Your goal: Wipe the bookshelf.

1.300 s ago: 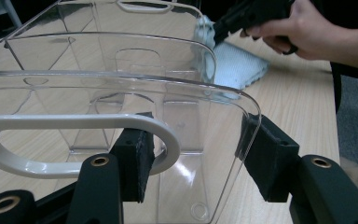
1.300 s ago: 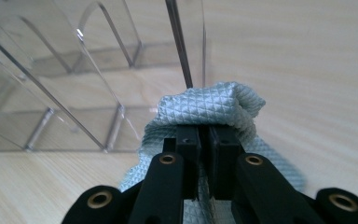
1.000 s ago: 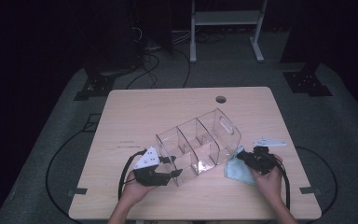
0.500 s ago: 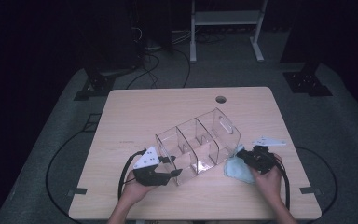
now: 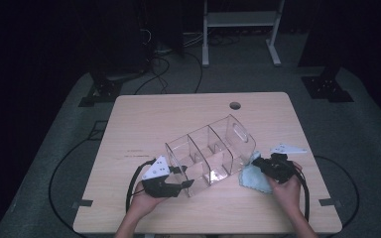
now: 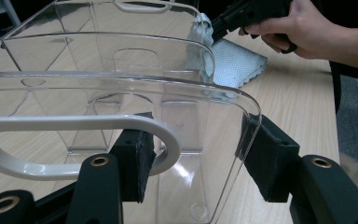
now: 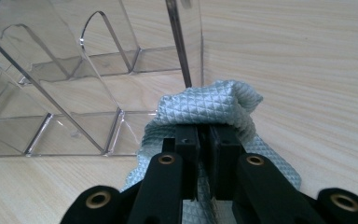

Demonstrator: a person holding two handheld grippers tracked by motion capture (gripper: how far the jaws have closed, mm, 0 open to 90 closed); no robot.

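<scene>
Clear plastic organizer [image 5: 212, 151] with several compartments, lying slantwise near the middle of the wooden table [image 5: 154, 119], toward the person's edge. White-rimmed handle cutout [image 6: 74, 144] at its near end wall, seen close in the left gripper view. Gripped at this near end by the left gripper [image 5: 181, 177]: jaws apart and placed around the near corner of the box, one pad inside behind the handle wall, the other outside against the side wall, seemingly clamping the plastic between them.

Light blue cloth [image 5: 254, 176] with a small diamond pattern, lying on the table just beside the far right end of the organizer, partly bunched up and touching the clear side wall. Pinched by the right gripper [image 5: 258, 162]: jaws nearly together with a fold of the cloth [image 7: 205, 112] squeezed between them. Held by the right hand [image 5: 286, 187] near the right edge of the table; left hand [image 5: 146, 198] at the front edge.
</scene>
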